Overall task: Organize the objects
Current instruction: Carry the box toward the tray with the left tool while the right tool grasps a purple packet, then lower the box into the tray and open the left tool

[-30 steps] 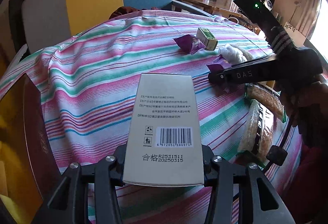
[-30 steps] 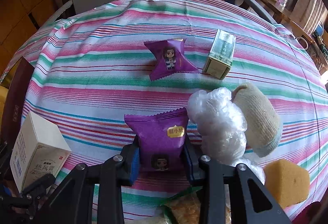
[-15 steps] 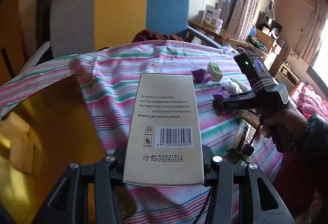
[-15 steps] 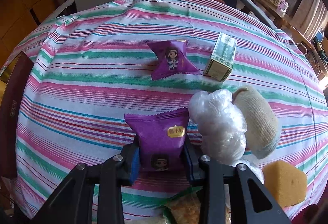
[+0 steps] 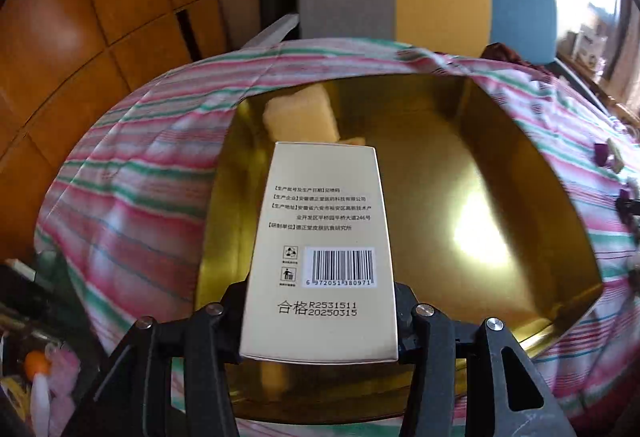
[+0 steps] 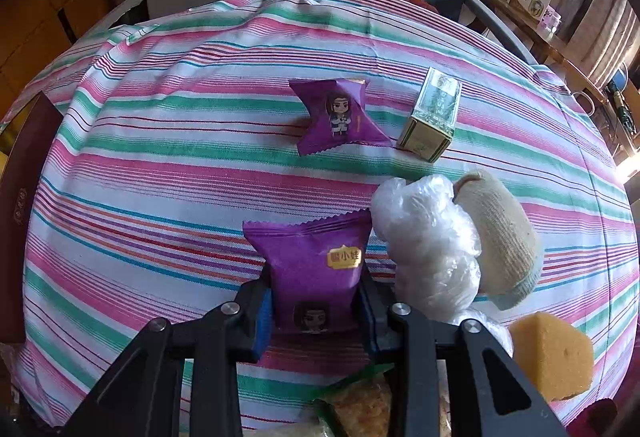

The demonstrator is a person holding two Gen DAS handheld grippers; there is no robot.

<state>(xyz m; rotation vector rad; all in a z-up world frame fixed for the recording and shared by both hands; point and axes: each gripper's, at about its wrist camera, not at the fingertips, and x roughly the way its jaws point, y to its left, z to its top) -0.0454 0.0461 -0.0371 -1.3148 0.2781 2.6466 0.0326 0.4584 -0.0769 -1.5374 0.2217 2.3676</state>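
1. Carton (image 5: 320, 265): a tall cream box, held at its near end between the closed fingers of the left gripper (image 5: 320, 321). Barcode face up, long axis pointing away from the camera. It hangs over the gold tray (image 5: 500, 221), not yet resting in it as far as can be judged.
2. Step in hand, as judged: place the carton in the tray. Lower it flat over bare tray floor, keep it level, and part the fingers only once its underside is supported.
3. Keep the far end of the carton short of the yellow sponge (image 5: 300, 113) that lies at the tray's far-left corner; set the carton beside it, not on it.
4. The tray's gold floor is glossy and reflective. Expect the carton to slide if released with any sideways motion.
5. Carton appearance: clean edges, no dents visible, printed text block above the barcode, date code near the fingers.
6. Right gripper (image 6: 316, 313): fingers closed on a purple packet (image 6: 312, 265), held just above the striped cloth (image 6: 160, 165). Hold it steady until the left side is done.
7. Farther out on the cloth: a second packet (image 6: 340, 115) with a green box (image 6: 432, 117) just beside it.
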